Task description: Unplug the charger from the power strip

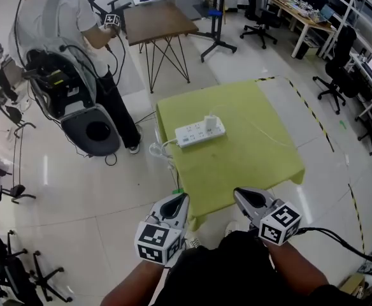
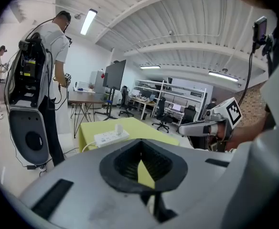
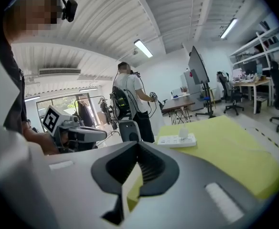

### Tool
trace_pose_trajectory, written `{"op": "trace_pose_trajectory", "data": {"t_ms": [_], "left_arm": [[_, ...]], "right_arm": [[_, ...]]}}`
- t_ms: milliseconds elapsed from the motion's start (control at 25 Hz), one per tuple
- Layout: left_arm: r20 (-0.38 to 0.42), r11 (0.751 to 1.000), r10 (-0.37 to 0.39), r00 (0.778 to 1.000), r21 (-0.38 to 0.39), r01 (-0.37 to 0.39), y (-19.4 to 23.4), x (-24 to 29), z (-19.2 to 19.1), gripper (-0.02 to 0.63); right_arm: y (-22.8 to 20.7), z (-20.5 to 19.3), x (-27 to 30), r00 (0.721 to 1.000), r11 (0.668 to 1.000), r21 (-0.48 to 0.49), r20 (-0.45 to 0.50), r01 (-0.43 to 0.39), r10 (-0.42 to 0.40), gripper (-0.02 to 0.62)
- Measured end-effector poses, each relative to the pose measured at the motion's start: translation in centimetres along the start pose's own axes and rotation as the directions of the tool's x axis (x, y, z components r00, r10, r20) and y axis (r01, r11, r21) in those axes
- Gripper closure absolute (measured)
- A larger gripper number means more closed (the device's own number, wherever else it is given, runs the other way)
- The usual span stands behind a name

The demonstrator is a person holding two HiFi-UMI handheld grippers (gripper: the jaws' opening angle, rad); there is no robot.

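So, nothing is done yet: charger (image 1: 210,120) sits in the power strip (image 1: 199,134); your left gripper (image 1: 181,200) and right gripper (image 1: 238,194) are closed, empty.

Bright, even overhead light from ceiling tubes (image 2: 89,22), shadows soft. Mild glare streaks on glossy floor (image 1: 46,164). Head view is sharp; white power strip (image 1: 200,132) not blown out. Both gripper views: strong fisheye, black vignette at corners, near foreground soft, far room in focus, tubes slightly blooming.
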State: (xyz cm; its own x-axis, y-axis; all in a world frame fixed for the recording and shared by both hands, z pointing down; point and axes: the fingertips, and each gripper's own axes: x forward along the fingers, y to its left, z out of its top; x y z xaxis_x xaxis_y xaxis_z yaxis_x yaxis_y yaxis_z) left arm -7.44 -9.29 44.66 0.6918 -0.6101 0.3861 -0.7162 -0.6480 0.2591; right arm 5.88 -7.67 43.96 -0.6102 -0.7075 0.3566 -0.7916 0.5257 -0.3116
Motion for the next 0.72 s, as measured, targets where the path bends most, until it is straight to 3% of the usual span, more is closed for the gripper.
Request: {"op": "trace_pose_trajectory", "data": {"t_ms": [320,520,720], "left_arm": [[0.011,0.998,0.064,0.998,-0.031,-0.063,4.4,-0.4,-0.7,0.600],[0.016,0.993,0.108,0.994,-0.039,-0.107,8.4,-3.0,0.6,0.600],[0.005,0.984,0.168,0.986,-0.060,-0.168,8.7,0.3,1.0,0.600]], "right_arm": [[-2.9,0.9,5.0,0.999,0.999,-0.003,-0.024,0.034,-0.034,0.587],[-3.4,1.7,11.7,0.995,0.997,-0.021,-0.075,0.070,-0.071,0.542],[-11.0,1.6,16.4,0.985,0.993,-0.014,-0.122,0.121,-0.122,0.459]]}}
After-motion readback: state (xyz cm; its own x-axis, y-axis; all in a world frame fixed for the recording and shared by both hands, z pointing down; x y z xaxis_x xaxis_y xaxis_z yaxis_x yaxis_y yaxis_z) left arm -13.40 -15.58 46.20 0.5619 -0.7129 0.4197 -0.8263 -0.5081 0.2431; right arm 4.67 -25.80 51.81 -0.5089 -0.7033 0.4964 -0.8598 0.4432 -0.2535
